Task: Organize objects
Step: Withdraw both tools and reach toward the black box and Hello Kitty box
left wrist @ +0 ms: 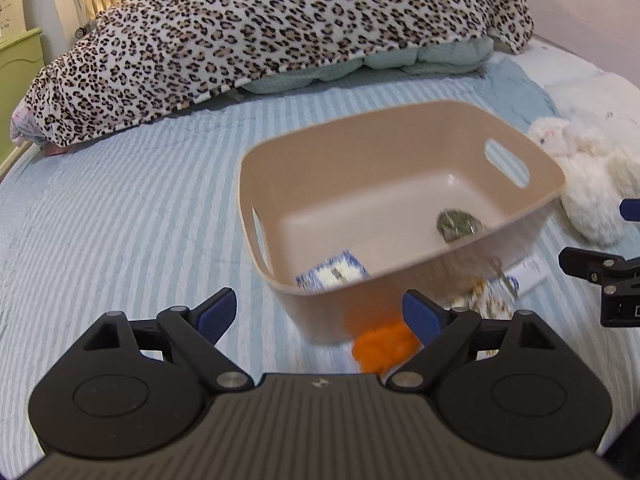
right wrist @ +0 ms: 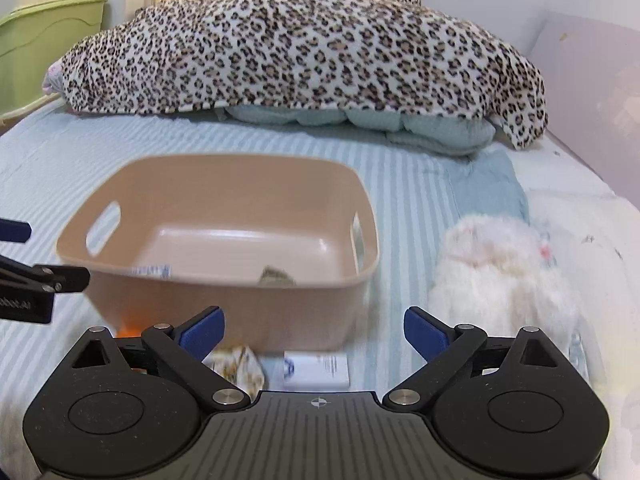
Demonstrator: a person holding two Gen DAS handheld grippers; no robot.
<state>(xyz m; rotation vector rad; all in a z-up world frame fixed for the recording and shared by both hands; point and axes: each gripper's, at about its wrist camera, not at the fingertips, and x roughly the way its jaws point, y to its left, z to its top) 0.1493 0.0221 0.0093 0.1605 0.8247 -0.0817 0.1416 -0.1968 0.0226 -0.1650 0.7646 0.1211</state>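
Observation:
A tan plastic bin [left wrist: 400,132] [right wrist: 224,172] sits on the striped bed. Inside it lie a blue-and-white packet [left wrist: 332,272] [right wrist: 152,271] and a green crumpled item [left wrist: 458,222] [right wrist: 276,276]. An orange fuzzy object [left wrist: 380,346] lies on the bed at the bin's near side. A white box [right wrist: 316,370] and a patterned yellow-white packet [right wrist: 240,364] [left wrist: 494,300] lie in front of the bin. My left gripper [left wrist: 320,312] is open and empty just before the bin. My right gripper [right wrist: 312,326] is open and empty above the white box.
A white plush toy [right wrist: 500,276] [left wrist: 588,200] lies right of the bin. A leopard-print blanket [left wrist: 260,28] [right wrist: 304,48] is piled at the bed's far end over a pale green quilt [right wrist: 400,124]. A green cabinet [right wrist: 44,36] stands at the far left.

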